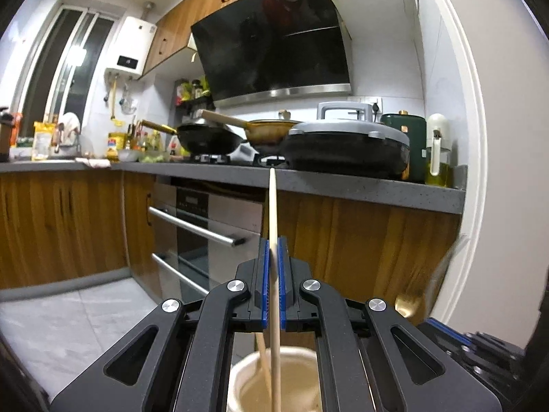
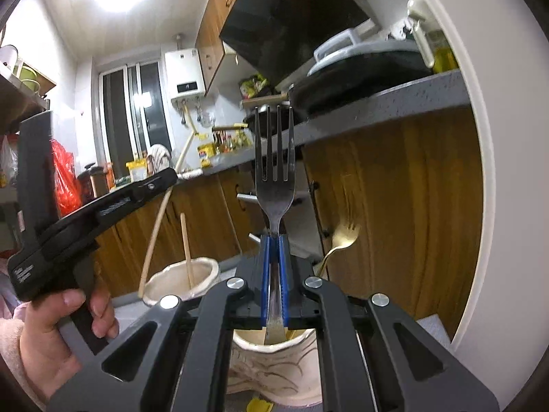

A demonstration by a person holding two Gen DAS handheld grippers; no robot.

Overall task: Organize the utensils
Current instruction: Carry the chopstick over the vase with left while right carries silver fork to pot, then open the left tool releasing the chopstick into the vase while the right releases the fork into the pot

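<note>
Room: a narrow kitchen with wood cabinets, a grey countertop [image 1: 360, 189] and pans on the stove.
Left gripper [image 1: 273, 267]: pads closed on one wooden chopstick [image 1: 272, 206], held upright so its lower end drops into the cream holder [image 1: 240, 374] below, beside another chopstick.
Right gripper [image 2: 273, 257]: clamped on a steel fork [image 2: 275, 178], tines up, handle entering a second patterned cup [image 2: 271, 370] (a gold fork [image 2: 339, 240] stands there too).
Hand [image 2: 51, 329]: wrapped around the left tool's grip.
</note>
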